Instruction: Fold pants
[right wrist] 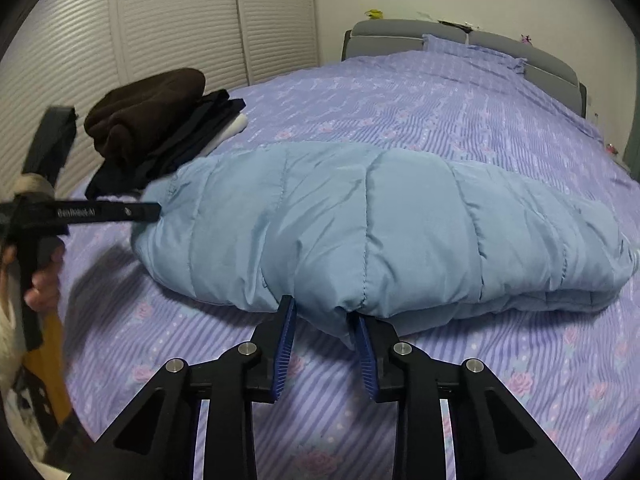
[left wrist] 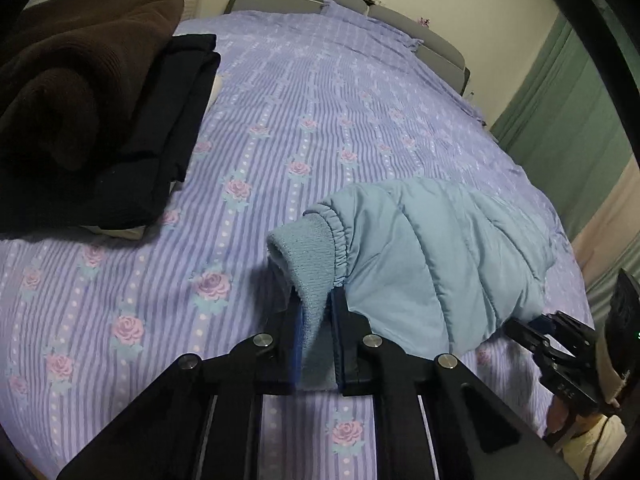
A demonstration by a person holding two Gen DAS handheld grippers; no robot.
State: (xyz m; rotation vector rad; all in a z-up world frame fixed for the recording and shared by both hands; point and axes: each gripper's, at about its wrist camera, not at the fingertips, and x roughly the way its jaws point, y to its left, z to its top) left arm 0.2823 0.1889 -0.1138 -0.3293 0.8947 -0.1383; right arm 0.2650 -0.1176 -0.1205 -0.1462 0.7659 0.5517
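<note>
Light blue quilted padded pants (right wrist: pixel 380 228) lie folded over on the purple flowered bedspread (right wrist: pixel 460 112). In the left wrist view my left gripper (left wrist: pixel 314 312) is shut on the ribbed knit cuff (left wrist: pixel 304 252) of one leg (left wrist: pixel 432 256), holding it a little above the bed. In the right wrist view my right gripper (right wrist: pixel 322 312) has its jaws apart around the near edge of the pants at a seam, not pinching it. The left gripper's body (right wrist: pixel 104 212) shows at the left of the right wrist view; the right gripper (left wrist: pixel 556 344) shows at the right of the left wrist view.
A stack of folded clothes lies at the bed's left side: a brown knit (left wrist: pixel 76 64) on top of black garments (left wrist: pixel 168 120), also in the right wrist view (right wrist: pixel 148 112). A grey headboard (right wrist: pixel 400 32) and pillow are at the far end. White louvred doors (right wrist: pixel 160 32) stand left.
</note>
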